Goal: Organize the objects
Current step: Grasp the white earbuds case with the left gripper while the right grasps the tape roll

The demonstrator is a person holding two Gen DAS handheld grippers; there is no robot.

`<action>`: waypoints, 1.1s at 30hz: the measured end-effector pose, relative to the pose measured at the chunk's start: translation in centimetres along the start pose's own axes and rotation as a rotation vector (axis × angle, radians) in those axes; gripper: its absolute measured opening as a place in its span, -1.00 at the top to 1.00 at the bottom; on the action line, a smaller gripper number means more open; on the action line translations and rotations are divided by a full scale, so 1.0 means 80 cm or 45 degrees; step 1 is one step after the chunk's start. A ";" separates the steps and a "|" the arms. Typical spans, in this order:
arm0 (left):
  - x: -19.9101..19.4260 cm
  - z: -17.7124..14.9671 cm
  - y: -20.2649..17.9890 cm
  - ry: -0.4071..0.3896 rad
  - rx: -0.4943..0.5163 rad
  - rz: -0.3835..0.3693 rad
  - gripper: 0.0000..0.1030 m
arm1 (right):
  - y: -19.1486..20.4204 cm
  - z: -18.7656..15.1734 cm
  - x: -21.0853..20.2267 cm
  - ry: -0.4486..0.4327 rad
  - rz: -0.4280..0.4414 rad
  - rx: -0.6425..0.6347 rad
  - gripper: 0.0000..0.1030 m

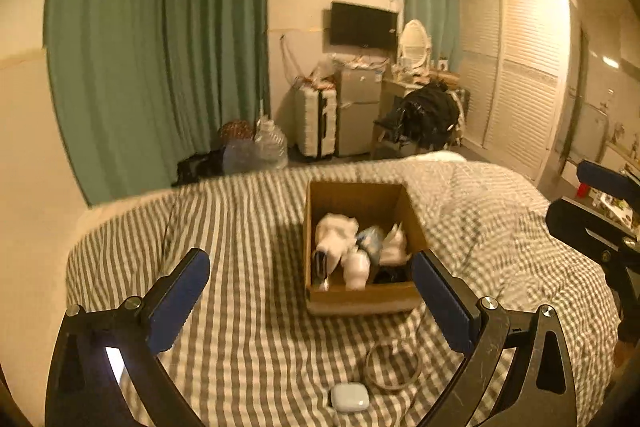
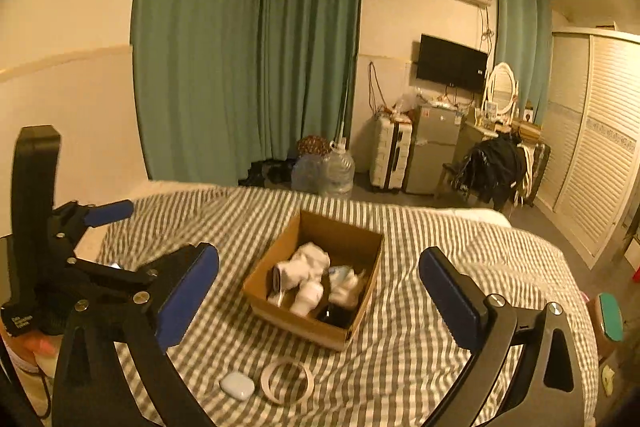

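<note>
An open cardboard box [image 1: 320,303] [image 2: 304,327] sits on the striped bed, holding several white and dark items [image 1: 352,247] [image 2: 308,275]. A white earbud case [image 1: 349,397] [image 2: 237,385] and a tape ring [image 1: 393,367] [image 2: 287,380] lie on the cover in front of the box. My left gripper [image 1: 310,275] is open and empty above the bed, just short of the box; it also shows in the right wrist view [image 2: 120,223]. My right gripper [image 2: 320,279] is open and empty, above the box's near side; it also shows at the right edge of the left wrist view [image 1: 600,203].
The grey-striped bed cover [image 1: 248,307] [image 2: 440,367] fills the foreground. Beyond the bed stand water jugs [image 2: 336,167], a suitcase [image 2: 390,159], a small fridge [image 2: 434,159], a chair with dark clothes [image 2: 492,167], green curtains and a louvred wardrobe [image 2: 592,147].
</note>
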State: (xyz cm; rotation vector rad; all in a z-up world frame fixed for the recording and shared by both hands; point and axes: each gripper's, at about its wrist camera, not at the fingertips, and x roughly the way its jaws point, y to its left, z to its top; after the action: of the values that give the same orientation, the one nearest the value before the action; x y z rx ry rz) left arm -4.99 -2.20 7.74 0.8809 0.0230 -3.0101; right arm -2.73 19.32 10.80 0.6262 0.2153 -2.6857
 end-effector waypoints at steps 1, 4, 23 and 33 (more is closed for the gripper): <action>0.007 -0.010 0.001 0.014 -0.015 0.010 -1.00 | 0.000 -0.011 0.005 0.013 -0.001 0.001 -0.95; 0.032 -0.045 0.007 0.063 -0.036 0.058 -1.00 | 0.000 -0.048 0.022 0.047 0.011 0.012 -0.95; 0.168 -0.212 -0.044 0.537 0.192 -0.046 -0.99 | -0.011 -0.212 0.162 0.383 -0.001 0.125 -0.95; 0.188 -0.235 -0.059 0.632 0.243 -0.133 -0.04 | -0.024 -0.222 0.172 0.427 -0.035 0.200 -0.95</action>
State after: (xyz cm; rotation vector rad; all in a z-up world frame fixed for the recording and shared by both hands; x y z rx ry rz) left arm -7.57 2.79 -16.10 1.6703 -0.2256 -2.8282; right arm -7.90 20.70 -11.16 1.1302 0.1007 -2.6252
